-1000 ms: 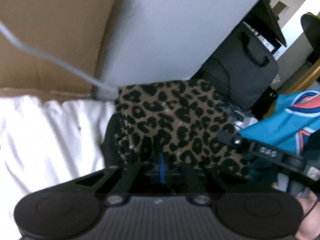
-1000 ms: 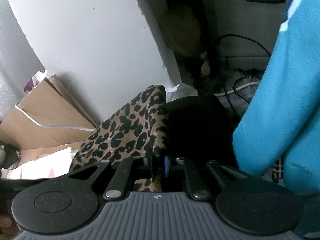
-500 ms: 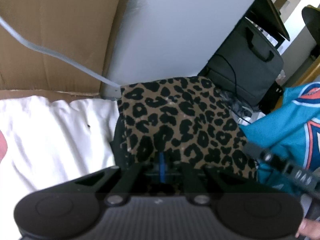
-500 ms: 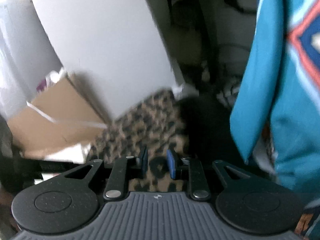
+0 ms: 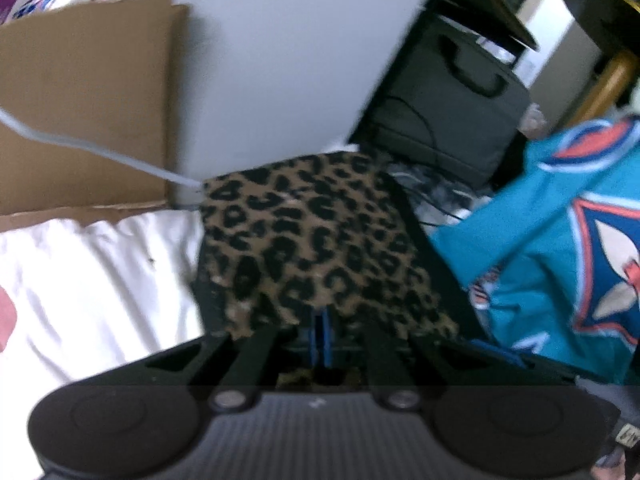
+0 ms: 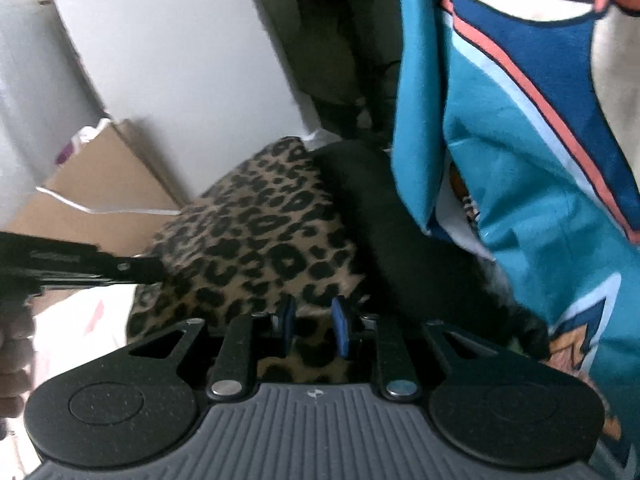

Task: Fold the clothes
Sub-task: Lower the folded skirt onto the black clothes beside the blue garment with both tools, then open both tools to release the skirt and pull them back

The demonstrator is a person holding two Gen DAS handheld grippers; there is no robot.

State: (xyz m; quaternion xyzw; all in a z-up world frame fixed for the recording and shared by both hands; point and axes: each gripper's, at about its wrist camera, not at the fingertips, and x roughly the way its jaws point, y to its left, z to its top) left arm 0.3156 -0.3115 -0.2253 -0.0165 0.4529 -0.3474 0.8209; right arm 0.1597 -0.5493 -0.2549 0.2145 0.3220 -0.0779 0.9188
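- Opened up since a second ago: right gripper point(image 6: 313, 326), jaws now apart and off the spotted cloth point(image 6: 256, 240).
- Left gripper point(image 5: 321, 338) with jaws shut tight on the near edge of the spotted cloth.
- Spotted cloth spread out in front of both grippers, next to a white sheet point(image 5: 92, 280).
- Blue shirt point(image 6: 520, 160) hanging close on the right.
- Brown box point(image 5: 80, 120) by the wall.

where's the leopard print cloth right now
Centre of both views: the leopard print cloth lies between the white sheet and the teal jersey.
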